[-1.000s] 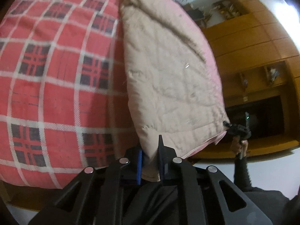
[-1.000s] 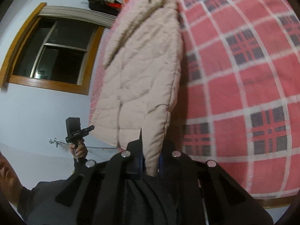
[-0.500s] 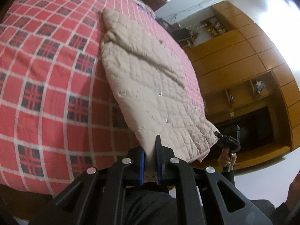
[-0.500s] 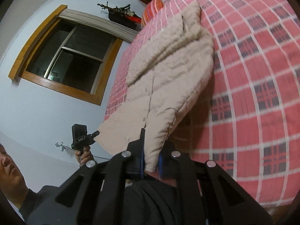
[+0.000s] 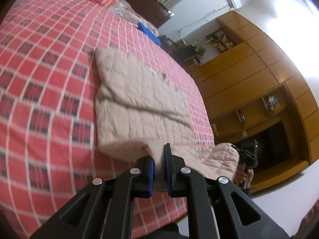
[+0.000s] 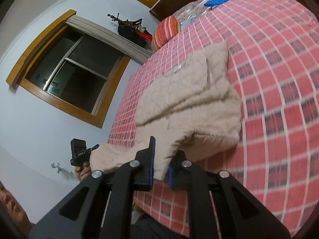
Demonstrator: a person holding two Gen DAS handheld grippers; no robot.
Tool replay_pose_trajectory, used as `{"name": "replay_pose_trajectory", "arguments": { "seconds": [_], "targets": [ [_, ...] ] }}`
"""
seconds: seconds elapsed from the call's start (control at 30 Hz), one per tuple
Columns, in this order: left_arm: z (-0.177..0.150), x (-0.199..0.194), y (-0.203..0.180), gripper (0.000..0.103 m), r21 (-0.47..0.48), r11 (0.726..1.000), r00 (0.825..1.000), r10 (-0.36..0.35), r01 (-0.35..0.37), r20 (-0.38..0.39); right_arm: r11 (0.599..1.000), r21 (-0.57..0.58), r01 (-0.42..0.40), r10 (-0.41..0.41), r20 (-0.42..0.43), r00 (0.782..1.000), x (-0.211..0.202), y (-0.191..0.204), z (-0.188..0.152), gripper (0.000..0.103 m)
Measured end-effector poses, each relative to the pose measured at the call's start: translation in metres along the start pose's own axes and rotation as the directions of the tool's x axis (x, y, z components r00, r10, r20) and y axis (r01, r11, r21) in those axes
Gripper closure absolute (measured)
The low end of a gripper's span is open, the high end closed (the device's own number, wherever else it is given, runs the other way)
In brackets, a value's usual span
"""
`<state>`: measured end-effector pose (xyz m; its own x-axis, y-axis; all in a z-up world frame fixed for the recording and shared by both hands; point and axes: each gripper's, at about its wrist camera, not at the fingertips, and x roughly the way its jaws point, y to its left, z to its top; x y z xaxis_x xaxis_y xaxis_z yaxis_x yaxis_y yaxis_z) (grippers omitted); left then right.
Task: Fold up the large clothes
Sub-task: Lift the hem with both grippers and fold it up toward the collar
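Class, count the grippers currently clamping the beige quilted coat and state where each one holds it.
2. The left gripper pinches the beige quilted coat at its near edge's left end; the right gripper pinches the right end.

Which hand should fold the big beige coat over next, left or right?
Neither alone, probably. Left gripper and right gripper each pinch a near corner of the coat, so both are equally placed.

The beige quilted coat (image 5: 139,103), hanging upright a second ago, now lies spread across the bed (image 5: 39,79), filling mid-frame.
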<state>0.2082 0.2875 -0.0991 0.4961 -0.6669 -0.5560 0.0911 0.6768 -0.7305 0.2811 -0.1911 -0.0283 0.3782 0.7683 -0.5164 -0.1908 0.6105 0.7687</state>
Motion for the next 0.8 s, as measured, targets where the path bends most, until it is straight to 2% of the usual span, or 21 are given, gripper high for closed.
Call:
{"name": "replay_pose_trajectory", "arguments": {
  "seconds": [0.2, 0.4, 0.6, 0.73, 0.8],
  "targets": [
    [0.056, 0.028, 0.014, 0.094, -0.044, 0.999, 1.0, 0.026, -0.026, 0.016, 0.998, 0.015, 0.06, -0.061, 0.011, 0.998, 0.02, -0.009, 0.053, 0.094],
    [0.099, 0.067, 0.039, 0.094, -0.118, 0.99, 0.997, 0.072, -0.074, -0.02, 0.989, 0.071, 0.133, -0.133, -0.007, 0.991, 0.059, -0.04, 0.099, 0.094],
    [0.128, 0.11, 0.072, 0.093, -0.196, 0.97, 0.988, 0.126, -0.141, -0.089, 0.973, 0.132, 0.189, -0.183, -0.057, 0.981, 0.109, -0.078, 0.131, 0.093],
    [0.139, 0.134, 0.086, 0.092, -0.223, 0.958, 0.98, 0.152, -0.178, -0.126, 0.958, 0.179, 0.224, -0.206, -0.111, 0.972, 0.141, -0.107, 0.143, 0.089],
    [0.143, 0.143, 0.092, 0.088, -0.237, 0.953, 0.978, 0.158, -0.187, -0.136, 0.951, 0.201, 0.233, -0.21, -0.129, 0.969, 0.151, -0.117, 0.145, 0.086]
  ]
}}
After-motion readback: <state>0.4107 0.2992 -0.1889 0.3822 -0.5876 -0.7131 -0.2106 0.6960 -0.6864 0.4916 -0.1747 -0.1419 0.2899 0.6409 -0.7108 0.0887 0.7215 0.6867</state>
